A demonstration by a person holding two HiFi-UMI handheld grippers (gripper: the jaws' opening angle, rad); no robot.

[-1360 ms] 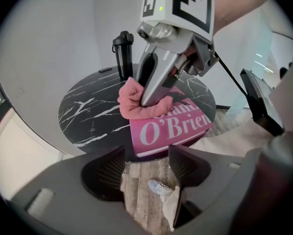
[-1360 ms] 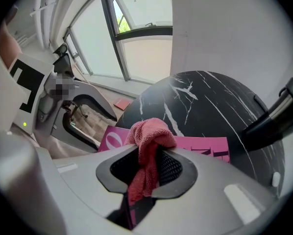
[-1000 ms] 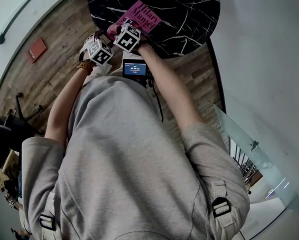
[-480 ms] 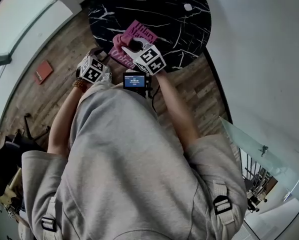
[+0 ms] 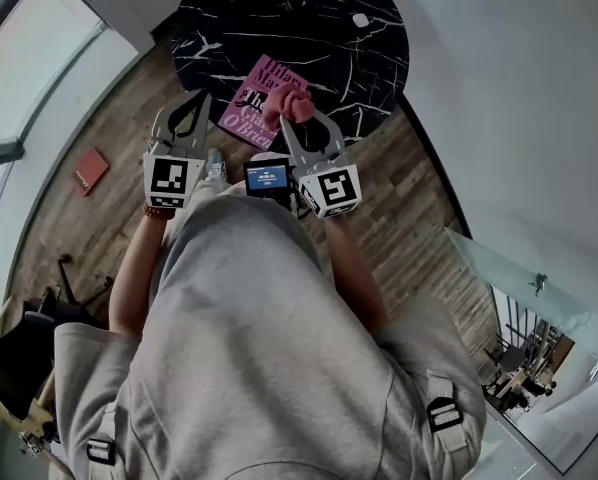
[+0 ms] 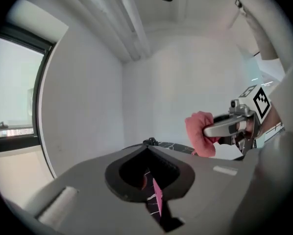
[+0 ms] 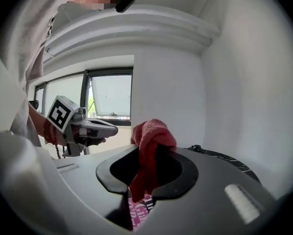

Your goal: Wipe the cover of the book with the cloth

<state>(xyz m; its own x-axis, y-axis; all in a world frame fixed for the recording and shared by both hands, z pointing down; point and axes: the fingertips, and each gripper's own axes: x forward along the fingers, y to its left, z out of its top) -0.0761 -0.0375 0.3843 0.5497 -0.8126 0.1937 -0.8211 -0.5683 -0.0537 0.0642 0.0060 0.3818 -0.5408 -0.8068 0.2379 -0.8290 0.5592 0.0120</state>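
Cloth (image 5: 287,100) hangs from the clamped right tool (image 5: 300,118) above the book (image 5: 247,103); a shallow pinch could drop it. Left tool (image 5: 193,104) just closed, empty.

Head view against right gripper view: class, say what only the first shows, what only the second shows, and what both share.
Only the head view: the small white object on the black table, the reddish flat thing on the wooden floor, and the little screen at the person's chest. Only the right gripper view: the white ceiling ledges overhead. Both: the cloth pinched in the right hand-held gripper, the pink book, the table, and the left hand-held gripper, whose jaws have just closed on nothing.
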